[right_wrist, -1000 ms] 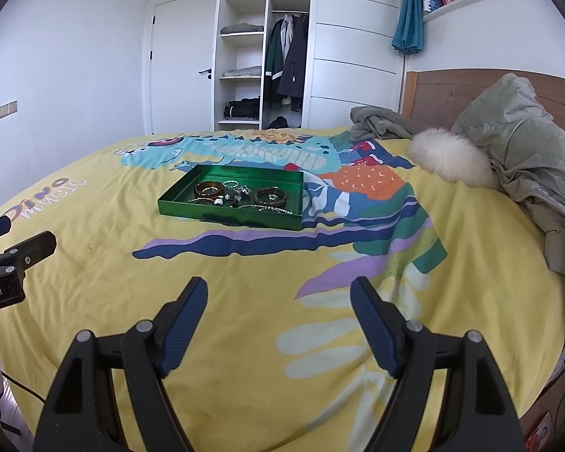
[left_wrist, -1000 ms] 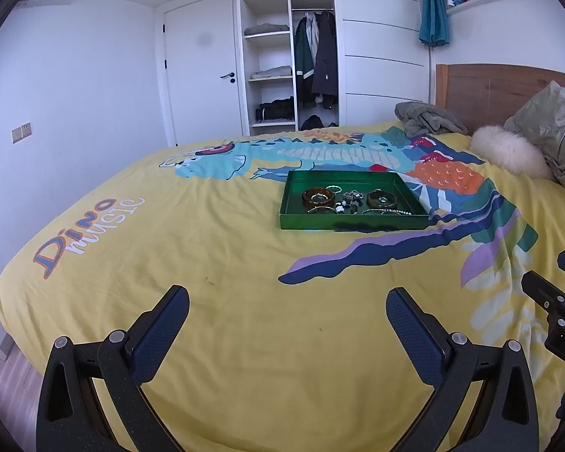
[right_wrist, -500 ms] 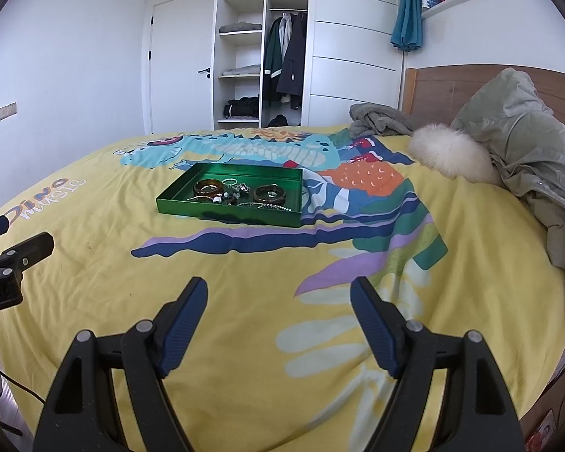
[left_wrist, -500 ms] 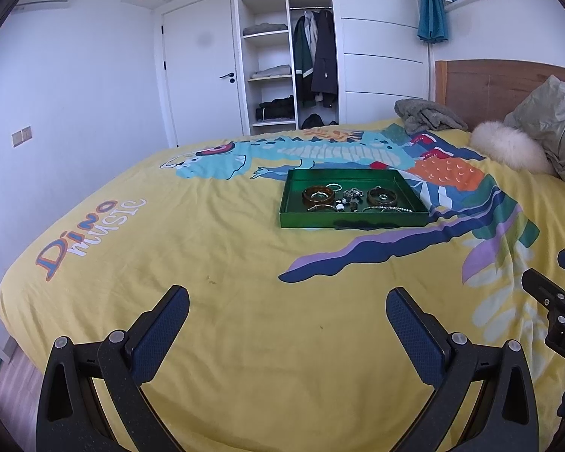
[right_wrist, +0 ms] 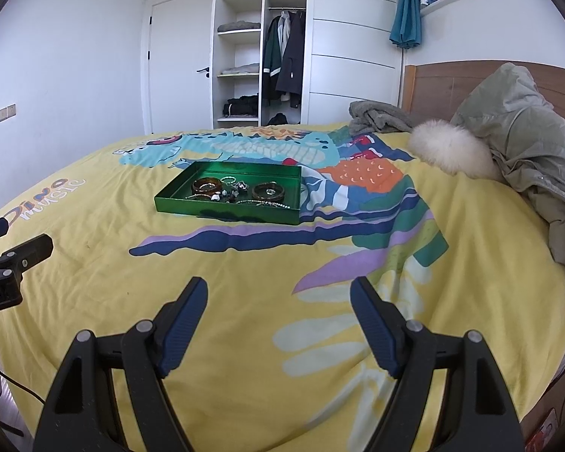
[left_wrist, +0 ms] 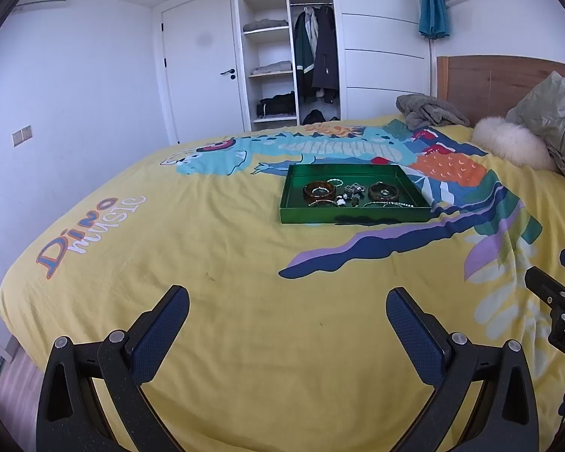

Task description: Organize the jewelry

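While both claws gape, green jewelry tray (left_wrist: pixel 354 214) well ahead, yellow bedspread (left_wrist: pixel 214 248)

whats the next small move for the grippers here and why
Probably bring both forward toward the green tray. The left gripper and right gripper hang open and empty over the yellow bedspread, well short of the tray, where all the jewelry lies.

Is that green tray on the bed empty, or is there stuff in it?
Not empty. The green tray holds jewelry: two brown bangles, small rings and a beaded chain, all lying loose inside its walls.
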Demonstrator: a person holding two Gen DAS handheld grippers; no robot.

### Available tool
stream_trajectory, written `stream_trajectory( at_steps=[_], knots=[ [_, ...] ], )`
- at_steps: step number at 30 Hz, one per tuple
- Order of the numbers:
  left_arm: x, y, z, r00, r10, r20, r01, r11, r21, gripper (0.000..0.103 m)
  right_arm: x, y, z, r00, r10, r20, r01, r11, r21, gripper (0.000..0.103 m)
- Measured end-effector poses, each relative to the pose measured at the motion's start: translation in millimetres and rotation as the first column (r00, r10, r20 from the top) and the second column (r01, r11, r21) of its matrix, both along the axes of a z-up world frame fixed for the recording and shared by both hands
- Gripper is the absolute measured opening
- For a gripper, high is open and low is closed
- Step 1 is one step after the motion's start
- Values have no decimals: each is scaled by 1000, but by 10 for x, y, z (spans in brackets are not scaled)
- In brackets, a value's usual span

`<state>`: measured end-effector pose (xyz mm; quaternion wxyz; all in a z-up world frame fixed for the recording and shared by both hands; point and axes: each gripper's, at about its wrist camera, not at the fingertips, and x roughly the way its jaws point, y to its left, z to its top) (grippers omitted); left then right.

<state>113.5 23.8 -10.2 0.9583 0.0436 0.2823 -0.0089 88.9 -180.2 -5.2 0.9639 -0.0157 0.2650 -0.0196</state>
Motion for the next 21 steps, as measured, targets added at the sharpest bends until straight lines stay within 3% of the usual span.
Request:
stream_trajectory(
  at_steps=[21],
  knots=[
    [-5, -41, -31, 1000, 5, -7, -5, 1000, 13, 103, 12, -71, -109, 1000, -4, -16, 4, 1000, 18, 77]
  ],
)
